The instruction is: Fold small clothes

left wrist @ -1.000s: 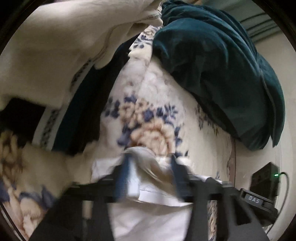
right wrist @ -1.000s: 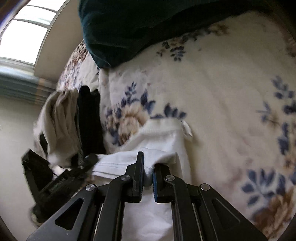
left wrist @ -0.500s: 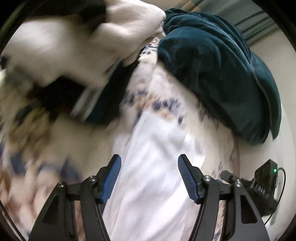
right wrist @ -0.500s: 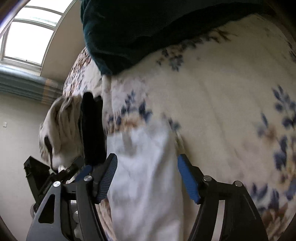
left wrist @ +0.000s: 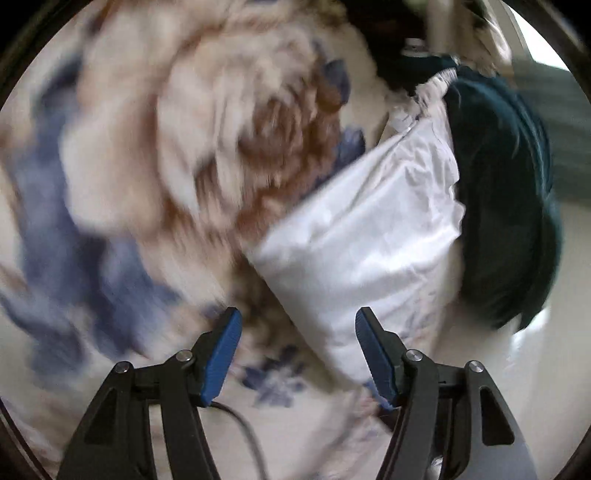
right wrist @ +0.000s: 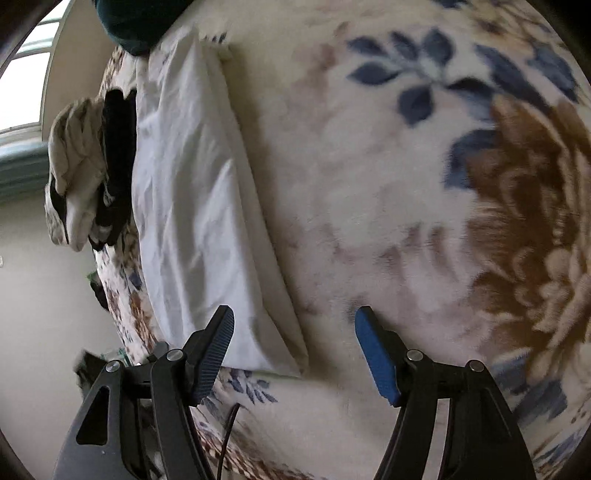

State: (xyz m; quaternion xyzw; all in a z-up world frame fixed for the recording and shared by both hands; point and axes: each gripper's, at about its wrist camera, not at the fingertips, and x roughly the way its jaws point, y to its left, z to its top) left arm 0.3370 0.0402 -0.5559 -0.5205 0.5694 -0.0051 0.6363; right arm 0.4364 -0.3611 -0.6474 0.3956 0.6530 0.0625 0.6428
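white garment (right wrist: 195,206): folded long strip, long axis toward teal cushion (right wrist: 129,22) | floral blanket (right wrist: 369,184): bare on its right | left gripper (left wrist: 297,354): jaws apart, empty | right gripper (right wrist: 293,354): jaws apart, empty

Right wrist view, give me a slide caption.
Open right gripper hovers over floral blanket beside the folded white garment.

A floral blanket (right wrist: 369,177) lies under a dark teal pillow (left wrist: 506,206)

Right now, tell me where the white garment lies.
Right wrist view, left side: the white garment lies folded on the floral blanket, beside the clothes pile.
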